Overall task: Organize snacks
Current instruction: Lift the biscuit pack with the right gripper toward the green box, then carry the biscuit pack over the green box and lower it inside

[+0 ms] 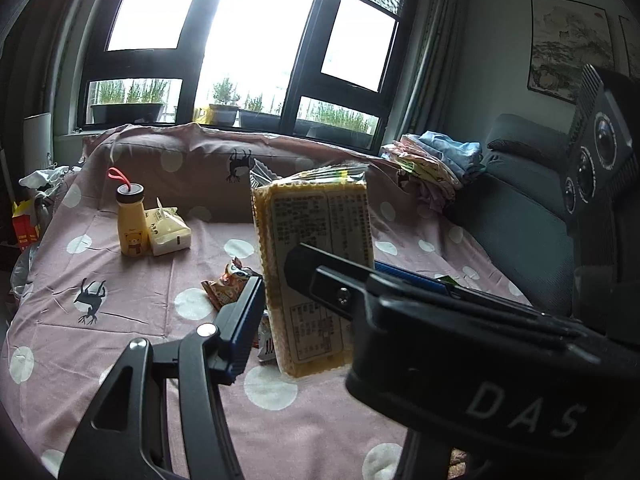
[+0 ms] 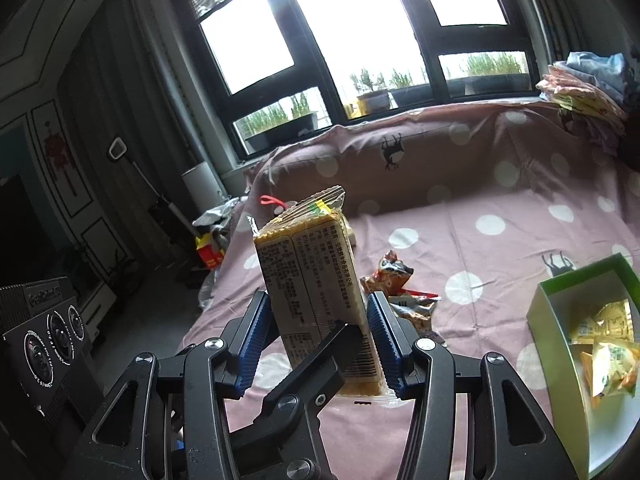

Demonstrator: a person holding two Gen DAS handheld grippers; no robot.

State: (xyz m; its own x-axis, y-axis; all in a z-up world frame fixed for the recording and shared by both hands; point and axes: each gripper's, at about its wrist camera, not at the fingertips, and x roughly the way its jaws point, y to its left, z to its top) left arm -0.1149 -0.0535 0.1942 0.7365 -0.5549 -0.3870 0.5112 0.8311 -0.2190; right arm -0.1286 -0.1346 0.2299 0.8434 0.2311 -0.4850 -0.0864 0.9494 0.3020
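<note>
A tall yellow cracker pack (image 1: 316, 272) stands upright between the fingers of both grippers above the pink dotted sheet (image 1: 120, 320). In the left wrist view my left gripper (image 1: 304, 312) has one blue pad at the pack's left side, and the right gripper's body crosses in front. In the right wrist view my right gripper (image 2: 316, 344) has both blue pads against the pack (image 2: 316, 292), with a left finger (image 2: 320, 356) across its lower front. Small orange snack packets (image 1: 226, 288) lie on the sheet behind. A green box (image 2: 592, 344) with snack packets sits at right.
A yellow bear bottle (image 1: 131, 224) with a red loop and a cream tissue pack (image 1: 168, 232) stand at the far left of the sheet. Folded clothes (image 1: 436, 160) lie on a grey sofa (image 1: 520, 220) at right. A window with plant pots is behind.
</note>
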